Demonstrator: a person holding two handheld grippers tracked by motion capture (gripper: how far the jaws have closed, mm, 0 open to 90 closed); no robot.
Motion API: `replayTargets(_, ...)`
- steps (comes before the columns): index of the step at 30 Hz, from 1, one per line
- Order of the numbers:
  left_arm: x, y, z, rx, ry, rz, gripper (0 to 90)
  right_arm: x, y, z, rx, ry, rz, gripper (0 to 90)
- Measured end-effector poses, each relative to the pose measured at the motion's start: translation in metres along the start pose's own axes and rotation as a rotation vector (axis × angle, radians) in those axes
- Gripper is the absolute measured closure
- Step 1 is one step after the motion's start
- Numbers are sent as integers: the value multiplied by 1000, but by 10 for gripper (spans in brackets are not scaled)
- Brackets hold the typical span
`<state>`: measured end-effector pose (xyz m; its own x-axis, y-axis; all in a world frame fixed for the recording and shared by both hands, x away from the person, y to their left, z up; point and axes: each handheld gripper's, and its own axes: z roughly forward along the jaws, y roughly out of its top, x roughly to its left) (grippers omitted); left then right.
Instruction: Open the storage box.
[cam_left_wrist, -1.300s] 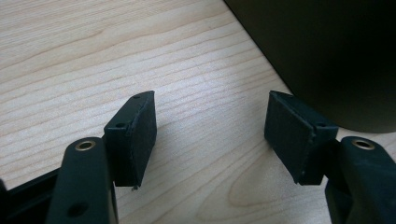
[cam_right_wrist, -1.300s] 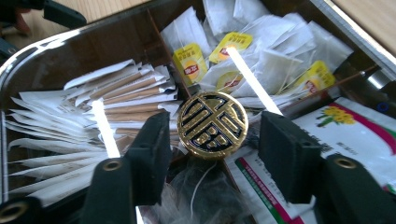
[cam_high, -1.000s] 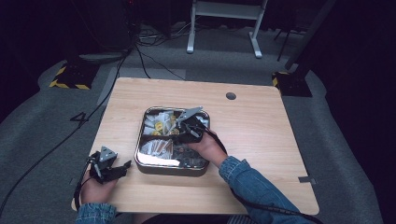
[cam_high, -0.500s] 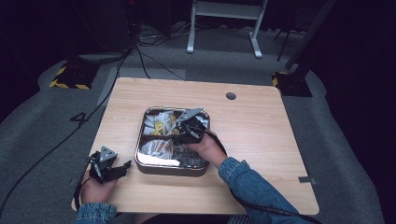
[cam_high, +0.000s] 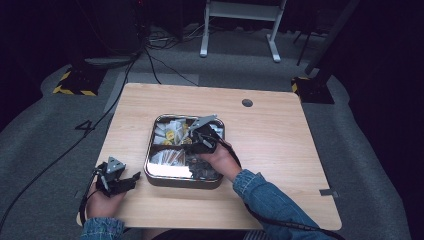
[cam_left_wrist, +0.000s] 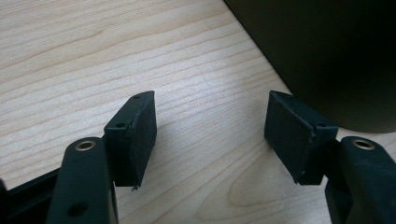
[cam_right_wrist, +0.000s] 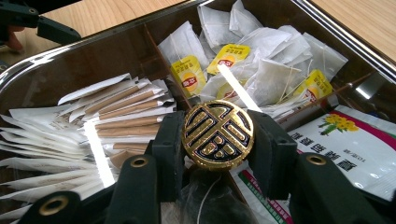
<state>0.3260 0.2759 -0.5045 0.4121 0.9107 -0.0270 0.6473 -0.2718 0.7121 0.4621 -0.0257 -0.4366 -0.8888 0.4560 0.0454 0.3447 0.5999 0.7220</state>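
Left of the tray (cam_high: 150, 172), on bare table (cam_left_wrist: 93, 56), my left gripper (cam_high: 131, 179) is waiting wide and empty, while over the tray my right gripper (cam_right_wrist: 217, 140) is pinching a gold medallion (cam_right_wrist: 217, 134) by its edges, hard, light, probably slippery.

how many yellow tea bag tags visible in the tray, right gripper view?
3: one left, one middle, one right by the divider. More may be buried under the bags.

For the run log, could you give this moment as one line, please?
right gripper: shut on gold medallion | over tray | left gripper: open, on table
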Motion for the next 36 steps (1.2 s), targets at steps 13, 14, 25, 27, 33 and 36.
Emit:
replayTargets(13, 0, 0, 0, 3, -1, 0, 350, 0, 14, -20, -35, 5, -16, 590)
replayTargets(14, 0, 0, 0, 3, -1, 0, 350, 0, 14, -20, -35, 5, -16, 590)
replayTargets(25, -1, 0, 0, -1, 4, 3, 362, -6, 18, -68, -133, -4, -27, 590)
replayTargets(27, -1, 0, -1, -3, 3, 5, 370, -7, 18, -72, -139, -5, -28, 590)
replayTargets(33, -1, 0, -2, 3, 7, 9, 407, -11, 14, -97, -160, -23, -35, 589)
replayTargets(36, 0, 1, -4, -10, 10, 8, 409, -15, 11, -106, -165, -32, -36, 589)
